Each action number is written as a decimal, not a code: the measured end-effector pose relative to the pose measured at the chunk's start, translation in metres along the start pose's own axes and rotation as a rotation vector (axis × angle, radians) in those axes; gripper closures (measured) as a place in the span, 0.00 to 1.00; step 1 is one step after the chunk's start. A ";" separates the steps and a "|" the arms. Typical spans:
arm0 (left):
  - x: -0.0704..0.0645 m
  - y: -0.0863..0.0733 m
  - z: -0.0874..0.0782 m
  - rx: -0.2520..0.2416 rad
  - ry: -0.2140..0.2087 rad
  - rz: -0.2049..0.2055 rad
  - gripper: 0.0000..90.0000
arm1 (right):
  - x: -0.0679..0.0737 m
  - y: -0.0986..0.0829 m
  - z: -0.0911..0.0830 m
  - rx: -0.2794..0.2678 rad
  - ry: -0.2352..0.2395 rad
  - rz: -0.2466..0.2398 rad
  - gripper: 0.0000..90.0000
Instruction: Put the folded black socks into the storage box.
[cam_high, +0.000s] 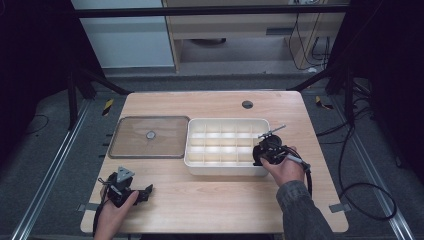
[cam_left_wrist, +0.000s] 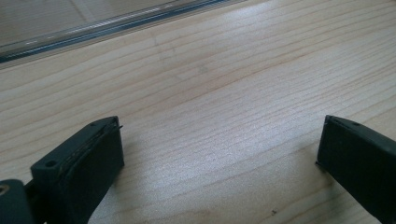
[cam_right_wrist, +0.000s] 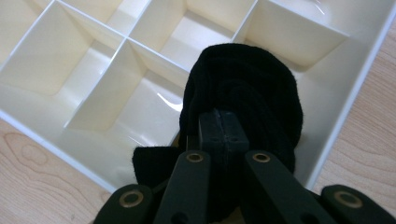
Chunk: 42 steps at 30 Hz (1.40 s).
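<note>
A white divided tray (cam_high: 195, 162) sits at the table's middle right, its compartments bare in the high view. My right gripper (cam_high: 263, 152) hangs over the tray's near right corner. In the right gripper view that gripper (cam_right_wrist: 223, 126) is shut on a black rolled sock (cam_right_wrist: 243, 79), held above the tray's compartments (cam_right_wrist: 42, 60). My left gripper (cam_high: 145, 192) rests low at the table's near left corner. Its jaws stand wide apart over bare wood in the left gripper view (cam_left_wrist: 219, 144), with nothing between them.
A clear flat lid (cam_high: 149, 137) with a small round knob lies left of the tray; its edge (cam_left_wrist: 93, 35) crosses the top of the left gripper view. A dark grommet hole (cam_high: 247, 104) marks the table's far side. Cables trail on the floor at right.
</note>
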<state>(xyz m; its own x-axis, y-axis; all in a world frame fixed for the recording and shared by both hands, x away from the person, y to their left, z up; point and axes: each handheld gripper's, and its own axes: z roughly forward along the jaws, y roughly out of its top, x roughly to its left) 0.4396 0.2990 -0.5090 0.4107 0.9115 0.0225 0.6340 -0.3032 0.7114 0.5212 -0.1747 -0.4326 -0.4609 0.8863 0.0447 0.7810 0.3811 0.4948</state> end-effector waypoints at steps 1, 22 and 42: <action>0.000 0.000 0.000 0.002 0.000 0.001 0.00 | 0.000 0.000 0.000 0.002 0.000 -0.001 1.00; -0.001 0.000 -0.001 0.003 -0.001 0.007 0.00 | 0.002 -0.002 0.002 0.008 -0.012 0.012 1.00; -0.001 0.000 -0.001 0.003 -0.005 0.008 0.00 | 0.002 0.002 0.003 0.042 -0.011 0.032 1.00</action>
<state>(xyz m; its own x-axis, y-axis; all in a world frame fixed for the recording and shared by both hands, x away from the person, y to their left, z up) 0.4384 0.2984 -0.5087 0.4191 0.9076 0.0250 0.6323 -0.3115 0.7094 0.5233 -0.1714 -0.4343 -0.4310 0.9010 0.0501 0.8124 0.3632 0.4561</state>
